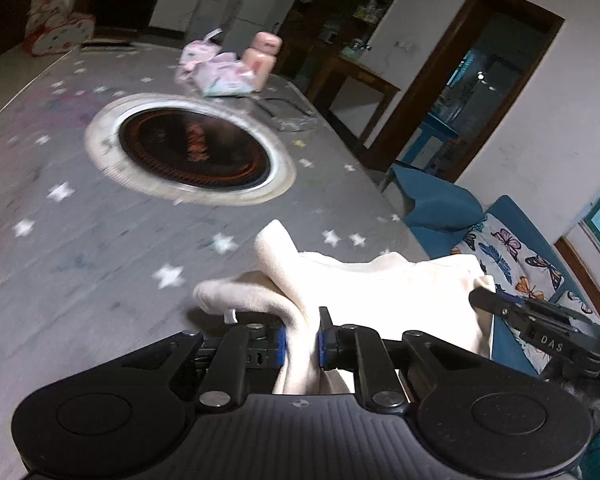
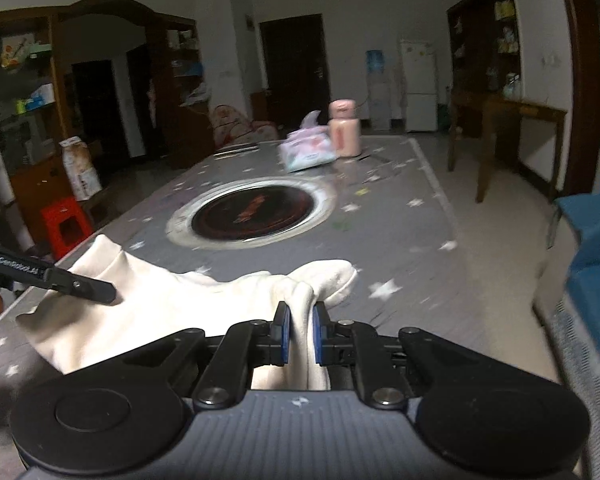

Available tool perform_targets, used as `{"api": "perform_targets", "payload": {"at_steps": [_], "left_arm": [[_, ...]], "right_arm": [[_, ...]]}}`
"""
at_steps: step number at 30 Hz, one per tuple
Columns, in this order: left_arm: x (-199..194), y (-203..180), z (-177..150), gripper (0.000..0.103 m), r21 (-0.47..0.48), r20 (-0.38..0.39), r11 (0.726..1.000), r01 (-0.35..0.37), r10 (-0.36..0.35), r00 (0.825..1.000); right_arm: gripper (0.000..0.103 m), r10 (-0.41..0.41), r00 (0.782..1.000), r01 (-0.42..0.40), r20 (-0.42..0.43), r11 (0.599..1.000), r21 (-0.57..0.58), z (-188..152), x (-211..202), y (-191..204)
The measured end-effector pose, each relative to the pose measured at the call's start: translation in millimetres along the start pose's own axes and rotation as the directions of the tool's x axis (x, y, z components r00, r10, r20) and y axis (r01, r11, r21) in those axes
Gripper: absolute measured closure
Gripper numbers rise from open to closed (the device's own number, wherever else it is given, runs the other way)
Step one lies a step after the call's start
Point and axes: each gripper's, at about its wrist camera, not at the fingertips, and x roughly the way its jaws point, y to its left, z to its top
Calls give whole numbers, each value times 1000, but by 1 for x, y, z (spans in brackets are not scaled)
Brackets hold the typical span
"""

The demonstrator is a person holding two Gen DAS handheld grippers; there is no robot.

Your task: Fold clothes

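A cream garment [image 1: 384,292] is held up between both grippers over the near end of a grey star-patterned table [image 1: 80,240]. My left gripper [image 1: 301,340] is shut on one bunched edge of it. In the right wrist view the same garment [image 2: 148,312] stretches to the left, and my right gripper [image 2: 301,334] is shut on its other bunched edge. The right gripper's tip [image 1: 484,300] shows at the cloth's far corner in the left wrist view, and the left gripper's tip [image 2: 96,290] shows in the right wrist view. How the garment hangs below the grippers is hidden.
A round black burner [image 1: 194,152] with a metal ring is set into the table's middle. At the far end lie a pastel cloth bundle [image 1: 220,72] and a pink bottle [image 1: 262,60]. A blue sofa with a butterfly cushion [image 1: 512,256] stands to the right, a red stool [image 2: 64,228] to the left.
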Motion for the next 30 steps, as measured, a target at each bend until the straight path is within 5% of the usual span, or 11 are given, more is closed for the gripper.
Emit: {"api": "perform_targets", "payload": {"at_steps": [17,25,30], "left_arm": [[93,-33,23,87,49,-69,998,-28,31,997],[96,-26,17,62,94,-59,990,-106,112,992],[85,-27,17,62,128,-12,982,-137,140,990]], "right_arm": [[93,-161,984,162,-83,987,10,12,57,-68],[90,-207,971,213,-120,977,33,0,66,-88],[89,-213,972,220,-103,974,57,-5,48,-96]]}}
